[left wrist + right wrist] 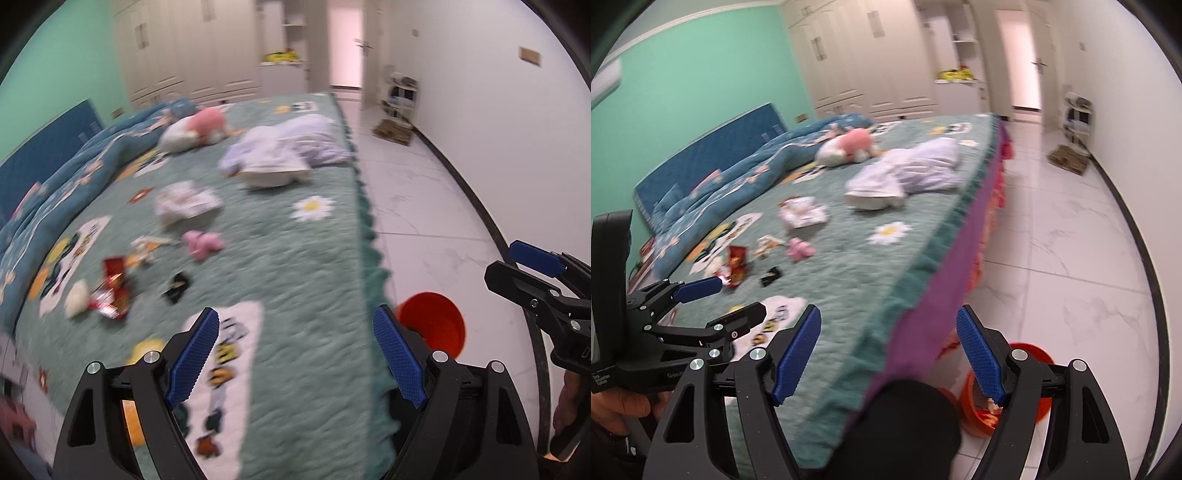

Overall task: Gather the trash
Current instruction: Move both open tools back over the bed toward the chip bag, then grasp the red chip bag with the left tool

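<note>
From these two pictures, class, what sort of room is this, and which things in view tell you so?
Most likely a bedroom in a home: a large bed with a blue quilt, a wall of wardrobes, and a plush toy lying on the bed.

Fuzzy green cloth bedspread (295, 258), glossy marbled floor tiles (424, 221), smooth orange plastic bin (439, 325).

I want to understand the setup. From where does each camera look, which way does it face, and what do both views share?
Left wrist: on the left hand-held gripper, jaws open, looking down the bed; the right hand-held gripper shows at right.
Right wrist: on the right hand-held gripper, above the bed's edge; the left hand-held gripper and a hand show at left.
Shared: bed, orange bin.
</note>
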A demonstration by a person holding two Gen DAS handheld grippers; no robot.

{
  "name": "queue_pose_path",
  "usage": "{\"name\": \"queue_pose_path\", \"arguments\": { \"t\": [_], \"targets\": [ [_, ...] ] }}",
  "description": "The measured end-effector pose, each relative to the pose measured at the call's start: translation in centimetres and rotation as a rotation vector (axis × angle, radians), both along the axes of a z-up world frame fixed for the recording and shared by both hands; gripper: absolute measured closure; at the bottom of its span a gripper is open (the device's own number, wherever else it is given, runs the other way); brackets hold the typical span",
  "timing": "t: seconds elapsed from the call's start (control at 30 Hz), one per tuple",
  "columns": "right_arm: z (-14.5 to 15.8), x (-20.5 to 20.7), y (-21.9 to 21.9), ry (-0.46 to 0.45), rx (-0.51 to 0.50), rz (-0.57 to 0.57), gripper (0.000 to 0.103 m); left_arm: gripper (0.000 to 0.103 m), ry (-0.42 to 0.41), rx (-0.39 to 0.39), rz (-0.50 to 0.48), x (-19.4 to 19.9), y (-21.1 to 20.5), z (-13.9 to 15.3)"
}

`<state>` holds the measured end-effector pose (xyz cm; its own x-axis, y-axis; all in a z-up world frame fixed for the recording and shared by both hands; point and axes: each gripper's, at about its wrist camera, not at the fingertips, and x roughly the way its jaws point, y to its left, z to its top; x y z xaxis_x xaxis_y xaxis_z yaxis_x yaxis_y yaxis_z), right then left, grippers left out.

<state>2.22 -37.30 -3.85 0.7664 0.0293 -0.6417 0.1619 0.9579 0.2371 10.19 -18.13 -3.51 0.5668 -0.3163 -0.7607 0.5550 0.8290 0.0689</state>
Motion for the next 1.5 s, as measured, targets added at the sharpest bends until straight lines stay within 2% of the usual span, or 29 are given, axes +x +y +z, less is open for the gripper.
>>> {"name": "queue_pose_path", "arguments": {
  "t": [0.23, 0.57, 0.9, 1.23, 1.5],
  "targets": [
    [0.9, 3.7, 6.3, 0.000, -0.030, 0.147, 0.028, 0.013, -0.013, -0.024, 0.158, 1.1, 7.5, 0.6],
    [0.2, 9.5, 13.8, 0.035, -0.069, 0.309, 0.028, 0.013, 0.006, -0.035, 0.310, 4.6, 14.6, -0.2],
    [-1.6, 15.8, 17.7, 0.074, -0.087, 0.388, 0.028, 0.013, 0.055, -0.039, 0.352, 8.7, 17.1, -2.2],
    [-4.8, 21.5, 19.5, 0.128, -0.077, 0.423, 0.028, 0.013, 0.110, -0.027, 0.385, 13.4, 18.2, -4.7],
    [-6.6, 24.6, 20.1, 0.152, -0.070, 0.436, 0.028, 0.013, 0.111, -0.011, 0.385, 18.1, 18.0, -6.5]
  ]
}}
